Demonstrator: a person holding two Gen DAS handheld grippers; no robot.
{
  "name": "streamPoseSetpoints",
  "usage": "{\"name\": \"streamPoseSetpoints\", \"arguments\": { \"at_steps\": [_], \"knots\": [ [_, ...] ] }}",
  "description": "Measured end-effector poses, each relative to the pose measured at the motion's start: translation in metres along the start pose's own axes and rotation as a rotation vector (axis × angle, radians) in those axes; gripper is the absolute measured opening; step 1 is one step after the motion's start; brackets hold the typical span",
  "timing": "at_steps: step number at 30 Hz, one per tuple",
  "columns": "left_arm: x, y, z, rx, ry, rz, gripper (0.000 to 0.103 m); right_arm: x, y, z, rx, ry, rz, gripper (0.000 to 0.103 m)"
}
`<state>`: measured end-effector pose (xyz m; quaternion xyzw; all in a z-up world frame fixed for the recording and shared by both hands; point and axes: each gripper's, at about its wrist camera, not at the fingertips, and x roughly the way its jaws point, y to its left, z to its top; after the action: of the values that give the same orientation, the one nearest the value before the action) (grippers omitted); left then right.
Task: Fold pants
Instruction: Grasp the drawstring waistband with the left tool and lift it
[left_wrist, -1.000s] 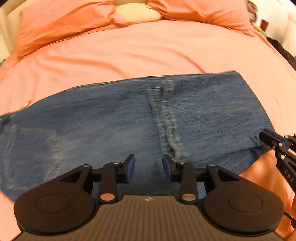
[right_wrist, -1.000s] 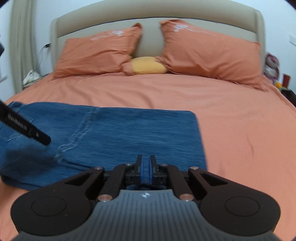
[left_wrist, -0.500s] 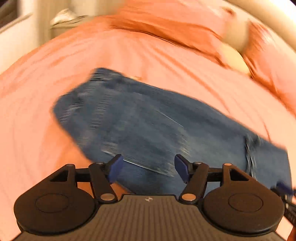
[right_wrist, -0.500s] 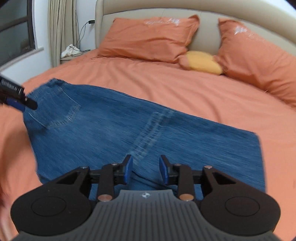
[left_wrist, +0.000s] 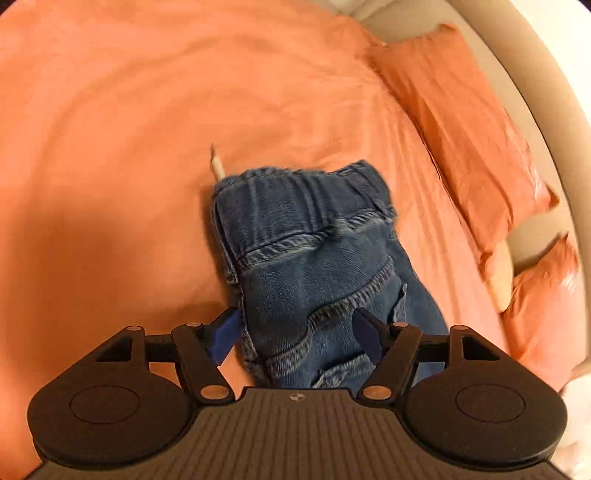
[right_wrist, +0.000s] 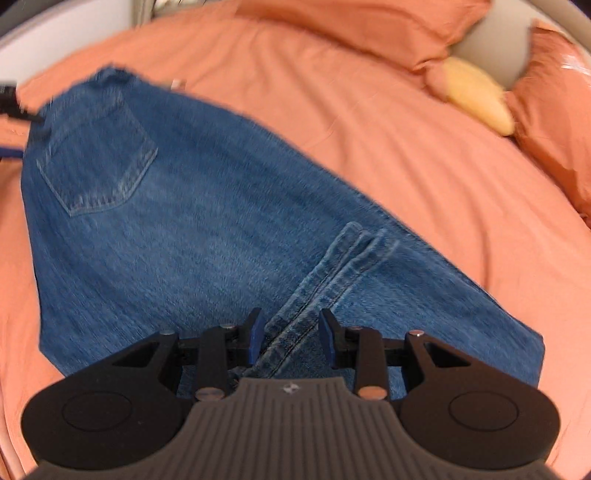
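Observation:
Blue jeans lie folded flat on the orange bed sheet. Their back pocket faces up at the far left. The leg hems rest across the middle. My left gripper hovers at the waistband end, its jaws opening wide, the denim edge between them but not pinched. It also shows at the left edge, as the left gripper, in the right wrist view. My right gripper stands partly open over the hem seams, its pads clear of the cloth.
Orange pillows and a yellow cushion lie against the beige headboard. A small pale tag sticks out beside the waistband. Bare sheet spreads to the left of the jeans.
My left gripper swept from the folded legs to the waistband end, rolled, and opened wider. My right gripper went from shut to partly open and moved left over the hems.

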<state>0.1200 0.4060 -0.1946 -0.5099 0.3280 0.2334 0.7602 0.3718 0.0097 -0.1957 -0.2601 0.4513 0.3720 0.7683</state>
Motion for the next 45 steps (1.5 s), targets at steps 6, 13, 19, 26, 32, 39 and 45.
{"name": "streamPoseSetpoints", "arguments": {
  "at_steps": [6,13,19,26,32,39,45],
  "knots": [
    [0.025,0.016,0.011,-0.086,0.032,-0.081,0.095,0.036,0.006,0.008,-0.103,0.151,-0.005,0.032],
    [0.048,0.032,0.018,-0.211,0.023,-0.194,0.103,0.042,0.002,0.016,-0.101,0.200,0.007,0.032],
    [0.055,0.022,0.017,-0.162,0.006,-0.169,0.103,0.045,0.001,0.018,-0.093,0.206,0.000,0.034],
    [0.046,0.005,0.009,-0.074,-0.036,-0.072,0.050,0.049,0.007,0.020,-0.099,0.194,-0.015,0.038],
    [0.027,-0.013,0.002,0.006,-0.091,-0.081,0.036,0.042,0.004,0.011,-0.065,0.161,-0.002,0.038],
    [-0.011,-0.072,-0.012,0.185,-0.163,-0.100,0.034,0.037,-0.005,-0.003,-0.039,0.117,0.002,0.038],
    [-0.044,-0.136,-0.053,0.408,-0.235,-0.109,0.033,0.007,-0.021,-0.020,0.066,0.023,0.068,0.037]
  ]
}}
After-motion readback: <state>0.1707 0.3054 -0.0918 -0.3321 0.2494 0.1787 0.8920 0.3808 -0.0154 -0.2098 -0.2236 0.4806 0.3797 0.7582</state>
